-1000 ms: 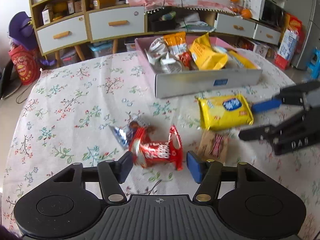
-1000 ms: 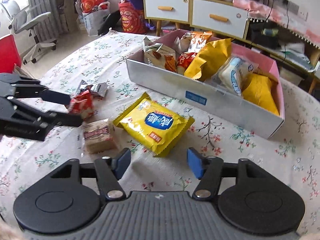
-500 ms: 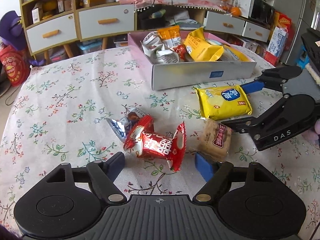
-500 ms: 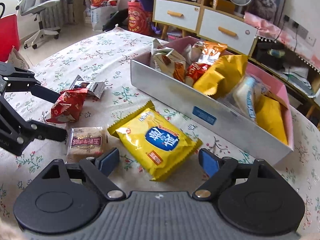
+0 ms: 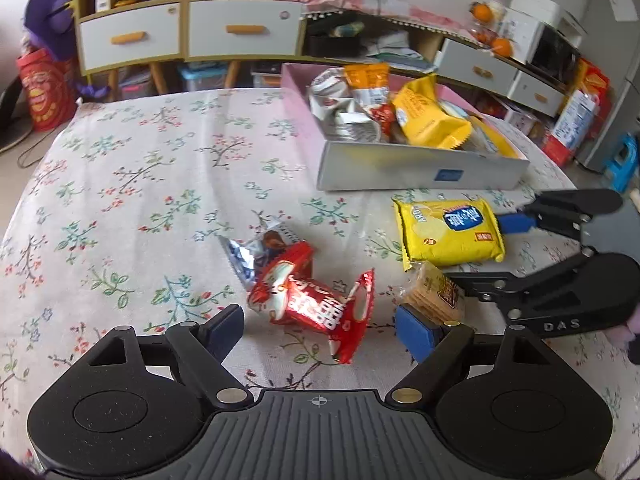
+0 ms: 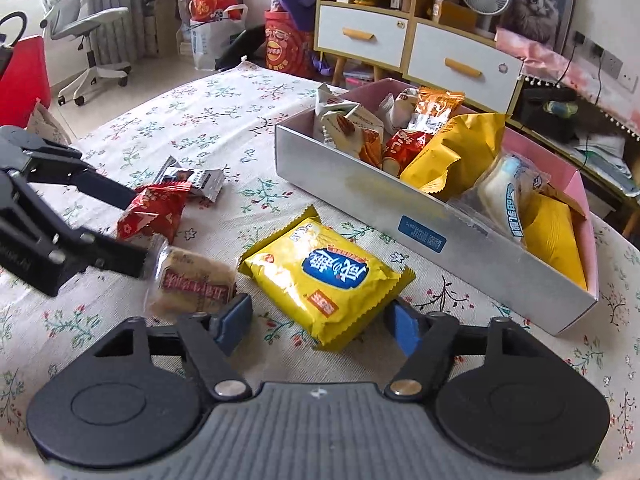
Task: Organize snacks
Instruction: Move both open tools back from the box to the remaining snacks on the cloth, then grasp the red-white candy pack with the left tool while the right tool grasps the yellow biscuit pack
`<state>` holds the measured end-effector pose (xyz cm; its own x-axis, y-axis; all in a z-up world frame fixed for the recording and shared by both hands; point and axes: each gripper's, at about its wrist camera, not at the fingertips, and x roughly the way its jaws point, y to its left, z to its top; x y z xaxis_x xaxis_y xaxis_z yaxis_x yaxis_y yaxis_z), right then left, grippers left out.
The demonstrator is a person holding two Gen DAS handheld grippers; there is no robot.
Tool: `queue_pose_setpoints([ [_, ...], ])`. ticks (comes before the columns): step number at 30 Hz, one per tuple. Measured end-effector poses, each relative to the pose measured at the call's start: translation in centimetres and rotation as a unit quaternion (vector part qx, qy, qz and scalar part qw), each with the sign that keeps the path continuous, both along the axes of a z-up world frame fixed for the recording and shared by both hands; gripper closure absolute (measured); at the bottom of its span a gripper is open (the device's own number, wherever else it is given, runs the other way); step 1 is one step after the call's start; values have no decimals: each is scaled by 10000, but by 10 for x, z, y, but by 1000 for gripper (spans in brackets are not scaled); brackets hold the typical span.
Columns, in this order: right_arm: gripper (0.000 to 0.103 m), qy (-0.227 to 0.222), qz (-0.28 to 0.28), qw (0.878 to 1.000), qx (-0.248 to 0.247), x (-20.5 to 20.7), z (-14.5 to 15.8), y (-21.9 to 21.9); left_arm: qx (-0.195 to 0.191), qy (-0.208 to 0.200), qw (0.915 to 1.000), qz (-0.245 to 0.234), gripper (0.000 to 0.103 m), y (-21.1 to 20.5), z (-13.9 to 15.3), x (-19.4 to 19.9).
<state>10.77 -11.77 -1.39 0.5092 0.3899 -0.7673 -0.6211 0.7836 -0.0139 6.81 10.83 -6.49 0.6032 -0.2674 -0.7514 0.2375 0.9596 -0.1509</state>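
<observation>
A red snack packet [image 5: 316,300] lies between the open fingers of my left gripper [image 5: 320,330], with a silver wrapper [image 5: 256,248] just behind it. A tan biscuit pack [image 5: 434,292] lies by my left gripper's right fingertip. A yellow cracker bag [image 6: 324,276] lies between the open fingers of my right gripper [image 6: 318,320]. The grey and pink box [image 6: 360,184] behind it holds several snacks. In the right wrist view my left gripper [image 6: 132,232] straddles the red packet [image 6: 152,212], beside the biscuit pack [image 6: 192,284]. In the left wrist view my right gripper [image 5: 480,250] flanks the yellow bag [image 5: 448,232].
The table carries a floral cloth [image 5: 140,184]. Yellow-framed cabinets with grey drawers [image 5: 188,32] stand behind the table. An office chair [image 6: 80,32] and red bags [image 6: 288,48] stand on the floor beyond the table's far edge.
Both grippers have closed in on their snacks. The left one now has the red packet between its fingers, the right one has the yellow bag between its fingers. Nothing has been gripped.
</observation>
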Motion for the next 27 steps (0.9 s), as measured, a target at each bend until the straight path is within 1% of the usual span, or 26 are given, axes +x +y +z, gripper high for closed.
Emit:
queue_pose_setpoints([
  [3,47,117,85,9998,113,-2,4,-1,89,72,9996,254,19,3,2,3],
  [6,50,330,299,9984,352,-4,8,-2,97,59,9991,404,19,7,7,3],
  [10,49,335,477,9980,261,-9,9,-1,-126,112,9986,495,19,12,13,2],
  [12,40,305,429,9984,207,-8,8,-2,-195,124,9983,539,19,11,15,3],
  [13,39,269,380,9987,198,-8,8,-3,-228,138,9979,582,19,10,15,4],
  [16,39,170,162,9995,227,-3,10,-5,-431,131,9952,872,22,10,20,7],
  [20,41,212,-132,9985,491,9,12,-7,-739,256,9893,1228,23,10,24,11],
  [23,44,276,-364,9969,639,17,11,-5,-830,516,9842,1478,30,8,20,16],
  [25,45,334,-443,9959,711,20,9,-3,-888,697,9809,1583,39,7,15,18],
  [27,45,338,-477,9956,728,22,9,1,-934,858,9784,1633,45,6,9,20],
])
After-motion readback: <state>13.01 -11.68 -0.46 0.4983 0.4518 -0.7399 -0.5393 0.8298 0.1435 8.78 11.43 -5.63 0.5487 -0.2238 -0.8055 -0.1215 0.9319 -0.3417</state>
